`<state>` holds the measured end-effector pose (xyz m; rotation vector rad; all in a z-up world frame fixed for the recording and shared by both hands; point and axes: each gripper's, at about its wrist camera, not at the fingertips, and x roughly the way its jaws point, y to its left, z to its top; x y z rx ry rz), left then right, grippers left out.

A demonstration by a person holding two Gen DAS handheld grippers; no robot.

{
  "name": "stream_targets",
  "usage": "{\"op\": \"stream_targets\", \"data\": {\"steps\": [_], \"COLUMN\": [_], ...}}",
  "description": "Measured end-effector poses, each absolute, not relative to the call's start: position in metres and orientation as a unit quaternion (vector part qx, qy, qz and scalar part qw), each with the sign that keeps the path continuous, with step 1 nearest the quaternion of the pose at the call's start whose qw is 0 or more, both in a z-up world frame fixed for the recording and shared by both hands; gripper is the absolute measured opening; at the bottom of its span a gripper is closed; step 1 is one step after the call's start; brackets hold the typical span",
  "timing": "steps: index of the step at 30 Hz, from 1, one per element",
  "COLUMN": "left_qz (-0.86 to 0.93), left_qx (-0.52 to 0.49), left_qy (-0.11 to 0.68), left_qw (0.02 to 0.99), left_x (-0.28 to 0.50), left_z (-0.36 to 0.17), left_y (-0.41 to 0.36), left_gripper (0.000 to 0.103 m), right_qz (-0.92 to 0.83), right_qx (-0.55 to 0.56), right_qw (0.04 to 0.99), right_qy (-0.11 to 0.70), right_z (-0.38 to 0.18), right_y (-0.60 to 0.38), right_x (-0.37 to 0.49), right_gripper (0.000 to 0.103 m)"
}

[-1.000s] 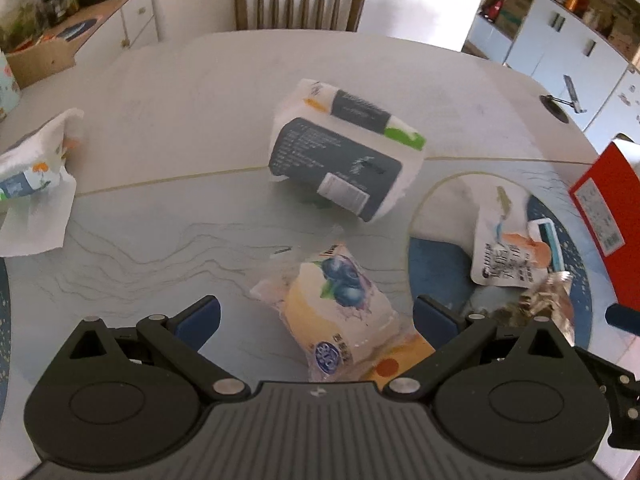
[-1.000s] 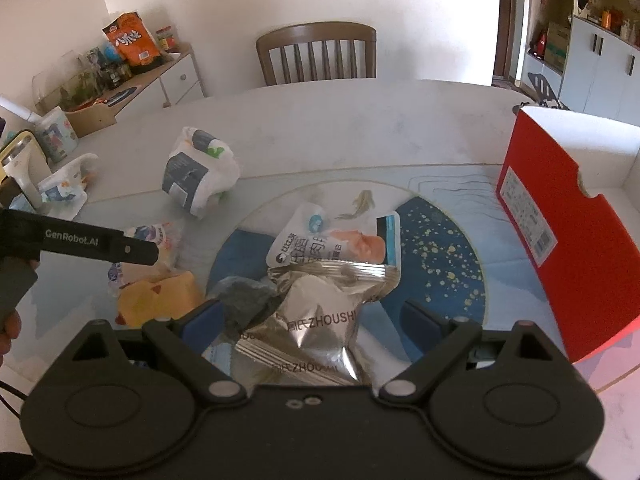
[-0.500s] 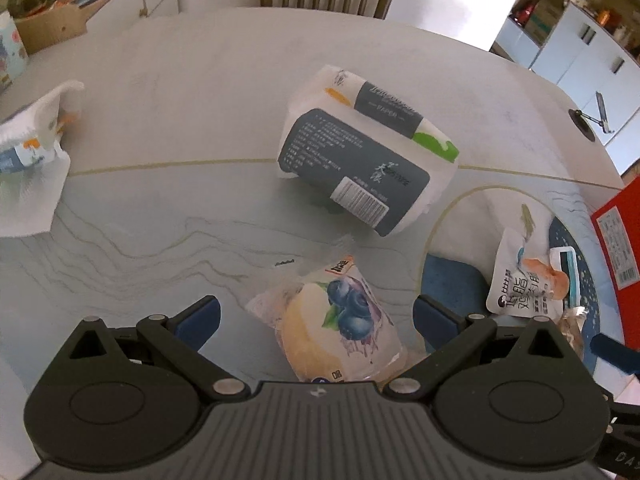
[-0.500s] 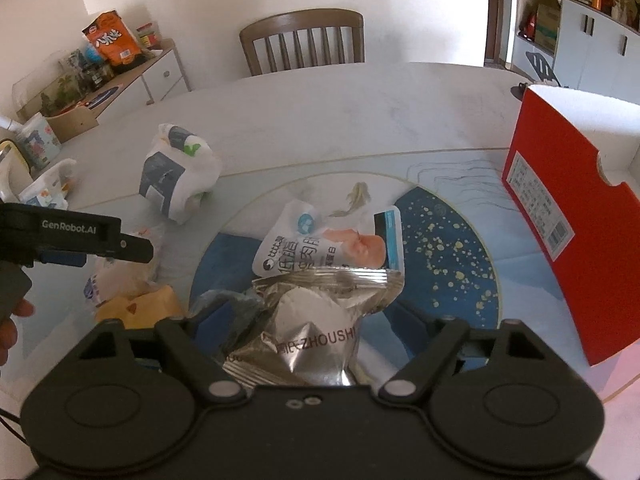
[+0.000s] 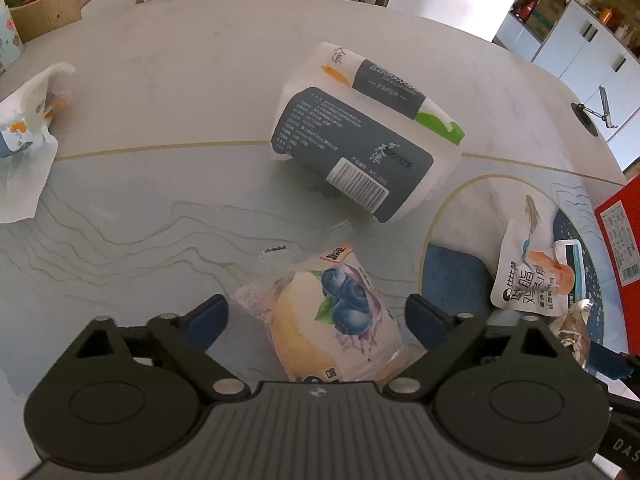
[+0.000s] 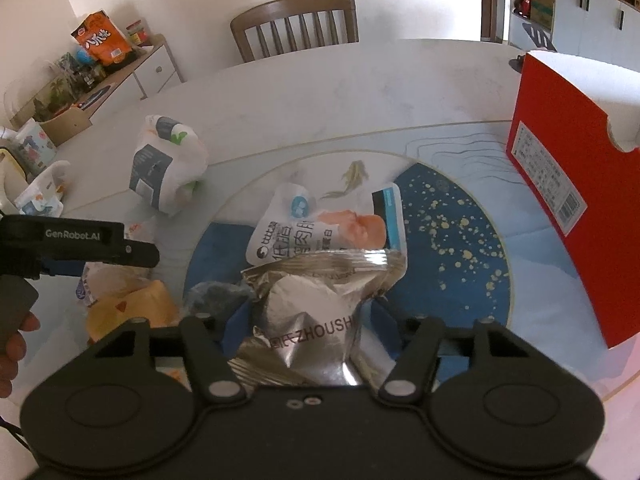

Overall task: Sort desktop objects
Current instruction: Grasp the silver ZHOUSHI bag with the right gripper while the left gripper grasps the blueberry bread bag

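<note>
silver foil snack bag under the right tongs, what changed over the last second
The right tongs came down and narrowed around the crinkled silver foil snack bag, whose sides their fingers now meet. The left tongs advanced over the clear blueberry-print bread packet, still open. The bags, the white-and-grey tissue pack and the red cardboard box lie where they were.

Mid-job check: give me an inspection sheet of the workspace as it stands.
Surface: round marble table with a blue fish inlay.
Job's things: blueberry bun between the open left gripper fingers; silver packet between the right gripper fingers; white pouch behind it; orange packet; paper pack; red box at right.
Clutter: tissue at left edge.
Grippers: right contact unclear.
Cables: nothing seen.
Surroundings: chair, sideboard, cabinets.
</note>
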<state>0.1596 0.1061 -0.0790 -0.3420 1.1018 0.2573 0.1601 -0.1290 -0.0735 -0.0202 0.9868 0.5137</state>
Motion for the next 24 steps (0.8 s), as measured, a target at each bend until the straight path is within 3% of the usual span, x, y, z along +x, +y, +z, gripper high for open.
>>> {"op": "stream_targets", "data": {"steps": [6,24], "left_qz": [0.118,0.104], "left_qx": [-0.171,-0.18], "left_qy": [0.513,0.495], "left_qw": [0.833,0.844], "left_x": [0.156,0.148], "left_z": [-0.078,-0.061], "left_y": [0.106,0.107], "left_gripper": [0.069,0.062], "right_qz": [0.246,0.239], "right_qx": [-0.009,-0.015], "right_qw": [0.848,0.854], "right_qy": [0.469,0.463], "right_z": [-0.073,-0.06], "right_y": [-0.128,-0.135], "right_x": [0.159,0.156], "right_gripper": [0.055,0.048]}}
